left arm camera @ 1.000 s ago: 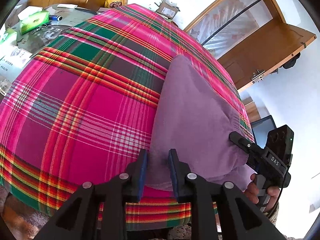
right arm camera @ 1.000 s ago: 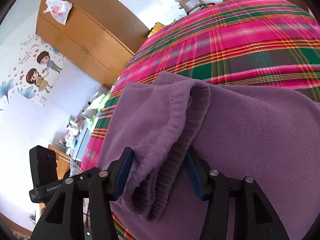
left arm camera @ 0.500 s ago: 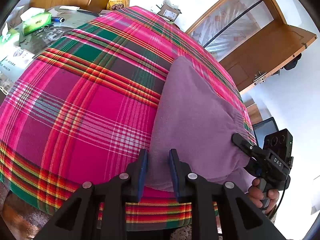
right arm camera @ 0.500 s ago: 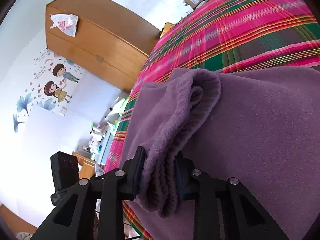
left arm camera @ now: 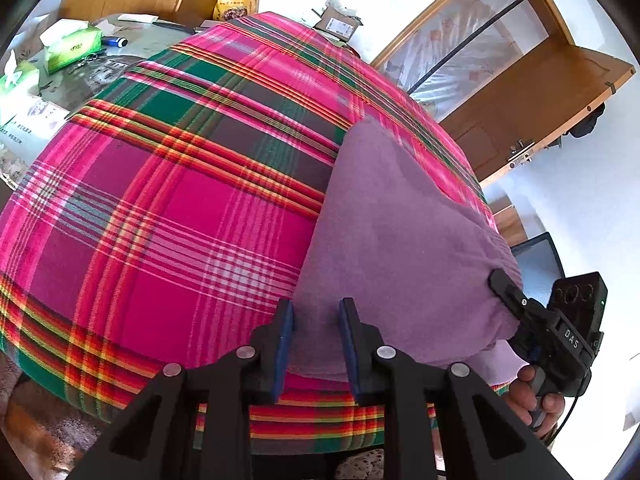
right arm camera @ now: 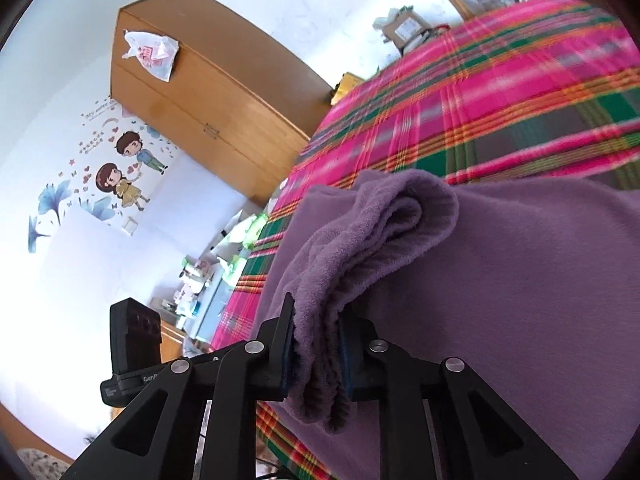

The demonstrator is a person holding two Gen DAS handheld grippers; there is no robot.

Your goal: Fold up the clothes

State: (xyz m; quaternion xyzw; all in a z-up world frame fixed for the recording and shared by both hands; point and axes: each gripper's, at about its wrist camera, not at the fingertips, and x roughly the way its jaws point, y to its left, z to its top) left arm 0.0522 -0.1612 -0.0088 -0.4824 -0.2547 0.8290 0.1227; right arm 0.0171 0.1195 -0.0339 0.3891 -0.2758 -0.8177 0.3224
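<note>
A plaid bedspread (left arm camera: 168,208) is covering the bed, with the purple garment (left arm camera: 392,240) lying lengthwise away from both grippers. The left gripper (left arm camera: 316,340) is clamping its near hem; the right gripper (right arm camera: 316,356) is closing on the bunched, ribbed corner, lifting slightly.

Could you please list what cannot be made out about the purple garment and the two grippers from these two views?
- Purple garment: its type and far end; the right wrist view cuts it off at the frame edge.
- Left gripper: whether its pads press the garment's edge; the fabric hides the contact in the left wrist view.
- Right gripper, closing on the bunched ribbed hem: how many layers are caught; the folds hide them.
</note>
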